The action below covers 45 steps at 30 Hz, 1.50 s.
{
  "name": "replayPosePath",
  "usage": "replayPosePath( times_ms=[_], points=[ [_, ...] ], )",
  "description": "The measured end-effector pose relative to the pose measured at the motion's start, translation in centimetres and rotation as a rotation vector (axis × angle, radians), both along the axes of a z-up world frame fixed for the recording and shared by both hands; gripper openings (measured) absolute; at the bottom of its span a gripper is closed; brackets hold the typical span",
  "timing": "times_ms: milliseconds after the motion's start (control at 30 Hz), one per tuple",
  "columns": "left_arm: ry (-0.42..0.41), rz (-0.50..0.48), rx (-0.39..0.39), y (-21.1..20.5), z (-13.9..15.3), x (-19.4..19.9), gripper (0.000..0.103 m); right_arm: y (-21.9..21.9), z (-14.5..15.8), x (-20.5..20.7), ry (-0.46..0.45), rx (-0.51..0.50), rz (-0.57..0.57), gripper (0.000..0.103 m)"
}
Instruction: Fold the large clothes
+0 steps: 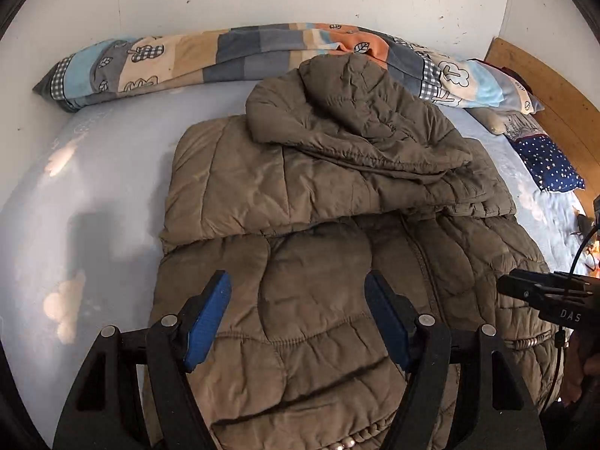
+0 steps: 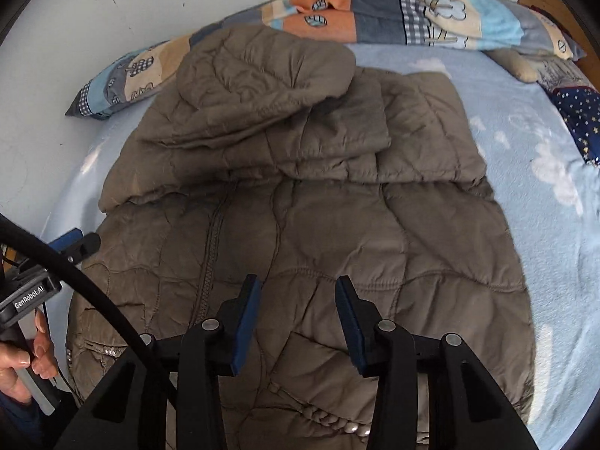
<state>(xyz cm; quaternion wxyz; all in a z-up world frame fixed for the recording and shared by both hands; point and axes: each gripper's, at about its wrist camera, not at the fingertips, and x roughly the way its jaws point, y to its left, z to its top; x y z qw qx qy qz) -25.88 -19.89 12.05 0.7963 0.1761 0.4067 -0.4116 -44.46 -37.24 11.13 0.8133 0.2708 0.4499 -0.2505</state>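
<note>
A large olive-brown quilted hooded jacket (image 1: 322,247) lies on the bed, zipper side up, its sleeves folded across the chest and its hood (image 1: 348,108) laid over them. My left gripper (image 1: 298,285) is open and empty, hovering over the jacket's lower left part. My right gripper (image 2: 298,288) is open and empty over the jacket (image 2: 300,202), right of the zipper (image 2: 210,262). The right gripper also shows at the right edge of the left wrist view (image 1: 540,292); the left gripper shows at the left edge of the right wrist view (image 2: 78,242).
The bed has a light blue cloud-print sheet (image 1: 86,195). A rolled patchwork quilt (image 1: 210,56) lies along the white wall behind the jacket. A navy star-print pillow (image 1: 543,165) and a wooden headboard (image 1: 555,86) are at the right.
</note>
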Motion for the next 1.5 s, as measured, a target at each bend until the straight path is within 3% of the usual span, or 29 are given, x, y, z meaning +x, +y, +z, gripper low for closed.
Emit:
replayPosePath(
  times_ms=[67, 167, 267, 367, 533, 600, 767, 900, 1133, 1500],
  points=[
    [-0.033, -0.002, 0.028, 0.2, -0.2, -0.3, 0.073, 0.0, -1.1, 0.5, 0.032, 0.037, -0.001, 0.046],
    [-0.001, -0.012, 0.051, 0.1, -0.8, -0.3, 0.073, 0.5, -1.3, 0.6, 0.062, 0.006, 0.014, 0.046],
    [0.044, -0.001, 0.022, 0.0, -0.3, 0.1, 0.073, 1.3, 1.1, 0.1, -0.026, -0.081, 0.036, 0.046],
    [0.035, 0.016, 0.018, -0.5, -0.6, 0.2, 0.073, 1.9, 3.0, -0.2, -0.071, -0.180, 0.047, 0.046],
    [-0.018, 0.067, -0.051, -1.3, -0.1, 1.3, 0.073, -0.1, 3.9, 0.4, -0.131, -0.197, 0.019, 0.046],
    [-0.041, 0.092, -0.021, -1.7, -0.6, 1.8, 0.073, -1.0, 3.5, 1.0, -0.103, -0.213, -0.002, 0.046],
    [0.034, 0.106, 0.159, -2.4, -4.2, 2.5, 0.073, -2.2, 0.2, 2.0, 0.009, -0.073, -0.023, 0.046],
    [0.039, 0.103, 0.145, -2.4, -3.9, 2.3, 0.073, -2.4, -1.2, 2.1, 0.063, -0.022, -0.022, 0.046],
    [0.010, 0.063, 0.109, -2.3, -3.1, 1.0, 0.073, -1.2, 1.4, 1.3, -0.046, -0.035, 0.012, 0.046],
    [-0.114, 0.005, 0.118, -3.2, -2.2, -0.5, 0.073, 0.2, 2.0, 1.3, -0.103, -0.047, 0.049, 0.046]
  ],
)
